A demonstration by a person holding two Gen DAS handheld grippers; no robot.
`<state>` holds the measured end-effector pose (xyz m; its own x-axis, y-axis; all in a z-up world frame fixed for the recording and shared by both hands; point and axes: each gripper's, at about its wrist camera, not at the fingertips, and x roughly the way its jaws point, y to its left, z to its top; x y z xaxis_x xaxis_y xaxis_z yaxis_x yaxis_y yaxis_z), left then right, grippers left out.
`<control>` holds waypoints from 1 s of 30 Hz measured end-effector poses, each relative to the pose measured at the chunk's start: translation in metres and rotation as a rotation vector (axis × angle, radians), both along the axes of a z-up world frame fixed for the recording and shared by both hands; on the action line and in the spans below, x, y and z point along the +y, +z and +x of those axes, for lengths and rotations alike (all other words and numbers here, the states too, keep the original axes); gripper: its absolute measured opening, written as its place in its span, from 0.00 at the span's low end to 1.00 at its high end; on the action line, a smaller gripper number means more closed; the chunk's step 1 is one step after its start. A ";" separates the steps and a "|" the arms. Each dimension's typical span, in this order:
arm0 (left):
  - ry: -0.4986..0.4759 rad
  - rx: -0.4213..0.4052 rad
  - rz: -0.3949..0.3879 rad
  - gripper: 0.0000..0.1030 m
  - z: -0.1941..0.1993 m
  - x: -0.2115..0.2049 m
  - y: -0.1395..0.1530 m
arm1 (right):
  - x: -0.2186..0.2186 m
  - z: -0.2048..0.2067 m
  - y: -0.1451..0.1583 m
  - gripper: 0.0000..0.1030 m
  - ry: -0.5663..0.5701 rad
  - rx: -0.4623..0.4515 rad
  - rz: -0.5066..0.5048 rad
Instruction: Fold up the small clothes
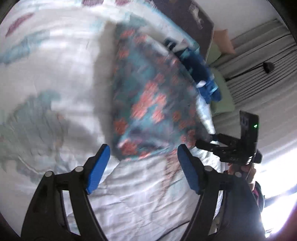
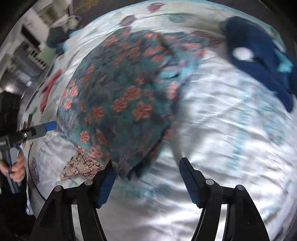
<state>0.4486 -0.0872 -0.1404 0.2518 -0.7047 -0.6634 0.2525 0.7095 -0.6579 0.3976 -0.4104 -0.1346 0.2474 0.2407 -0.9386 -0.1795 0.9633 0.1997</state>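
A teal floral garment (image 1: 148,96) with coral flowers lies bunched on the white bedspread (image 1: 55,64). My left gripper (image 1: 143,148) is open, its blue pads level with the garment's near edge and not pressing it. In the right wrist view the same garment (image 2: 120,100) reaches down to my right gripper (image 2: 146,161), which is open. Its near corner lies between the fingers, close to the left one. A dark blue garment (image 2: 259,55) lies apart at the upper right. The left gripper's blue fingertip (image 2: 51,126) shows at the floral garment's left edge.
A person's hand (image 2: 17,166) holds the left gripper's handle. Beyond the bed are a dark board (image 1: 185,16), green pillows (image 1: 220,89) and grey curtains (image 1: 263,61). Bright window light fills the lower right of the left wrist view. Shelves and furniture (image 2: 33,46) stand at the upper left.
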 end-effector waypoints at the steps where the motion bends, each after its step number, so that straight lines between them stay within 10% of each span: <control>1: 0.002 -0.035 -0.027 0.73 0.002 0.002 0.008 | -0.002 0.001 0.012 0.67 -0.004 -0.032 -0.008; 7: -0.012 -0.056 -0.231 0.73 0.040 -0.014 0.034 | 0.014 0.020 0.073 0.72 -0.020 -0.274 0.095; 11: -0.036 0.125 -0.193 0.72 0.058 -0.039 -0.021 | 0.031 0.047 0.029 0.72 -0.044 -0.165 0.172; 15: -0.014 0.133 -0.211 0.47 0.055 -0.029 -0.053 | 0.036 0.040 -0.013 0.73 -0.013 -0.162 0.050; 20: 0.013 0.236 -0.284 0.50 0.054 0.000 -0.044 | 0.027 0.021 -0.009 0.80 -0.021 -0.109 0.016; 23: 0.059 0.146 -0.262 0.66 0.050 0.016 -0.021 | 0.004 0.014 0.016 0.80 -0.080 -0.116 0.037; 27: 0.042 0.120 -0.312 0.67 0.052 0.005 -0.012 | -0.023 0.025 0.062 0.80 -0.149 -0.271 0.189; 30: 0.011 0.184 -0.303 0.67 0.061 -0.021 -0.029 | -0.026 0.061 0.054 0.80 -0.110 -0.170 0.454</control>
<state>0.5101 -0.1086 -0.1697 0.1562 -0.8742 -0.4597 0.1033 0.4773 -0.8726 0.4589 -0.4360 -0.0810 0.4348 0.5796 -0.6892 -0.1483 0.8010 0.5800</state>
